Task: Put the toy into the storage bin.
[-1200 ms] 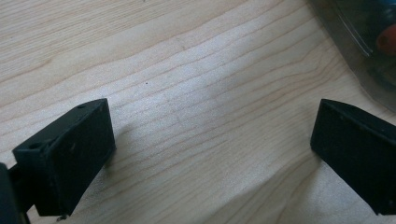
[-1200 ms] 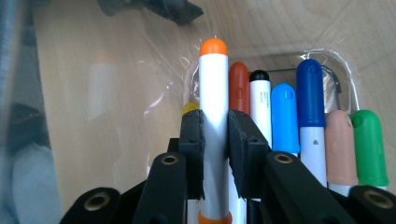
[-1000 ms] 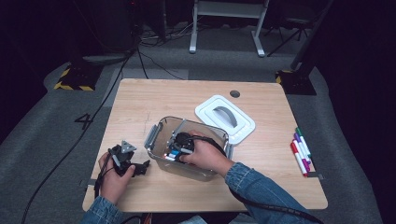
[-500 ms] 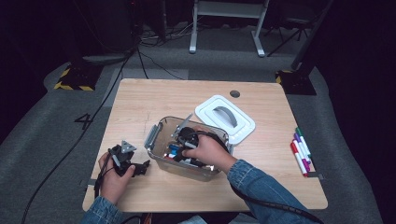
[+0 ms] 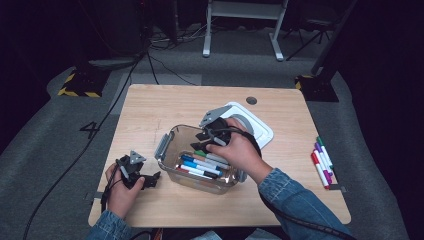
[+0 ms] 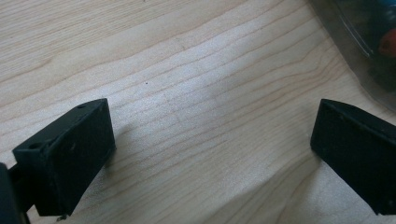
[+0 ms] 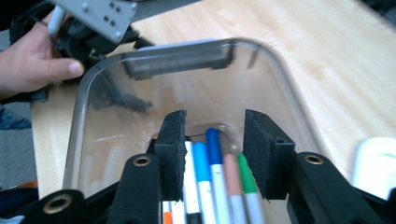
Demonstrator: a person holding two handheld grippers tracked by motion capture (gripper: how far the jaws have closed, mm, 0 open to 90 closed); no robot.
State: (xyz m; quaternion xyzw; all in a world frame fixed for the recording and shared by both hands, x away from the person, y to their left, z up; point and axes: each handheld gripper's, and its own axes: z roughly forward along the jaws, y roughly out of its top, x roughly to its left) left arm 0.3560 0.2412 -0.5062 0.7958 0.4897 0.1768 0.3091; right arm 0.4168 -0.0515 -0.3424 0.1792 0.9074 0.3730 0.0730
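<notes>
Packing markers into a clear container (image 5: 165, 145) near the middle of the wooden table (image 5: 150, 105). On its floor, a row of markers (image 5: 202, 165) lying side by side (blue, green and a pinkish cap among them).

Just above that row, the right gripper (image 5: 212, 131), angled down into the box. Jaws partway apart, having just been opening, and pressing on nothing. Looking along the right gripper (image 7: 212, 126), markers below and between the pads, none of them touched. Reads as a release, with the pads spread just enough to leave a marker flat among the others rather than across them.

Left of the container, the left gripper (image 5: 145, 179), held low over the bare wood. Jaws spread wide, with nothing but tabletop between them in the left gripper view (image 6: 210, 140). Parked close to the box, probably to keep out of the working hand's way yet near enough to steady the wall.

Behind the container, at its far corner, the white lid (image 5: 260, 131), set aside so the mouth is free. At the table's right edge, well apart, a cluster of loose markers (image 5: 322, 160), likely the next to be fetched.
</notes>
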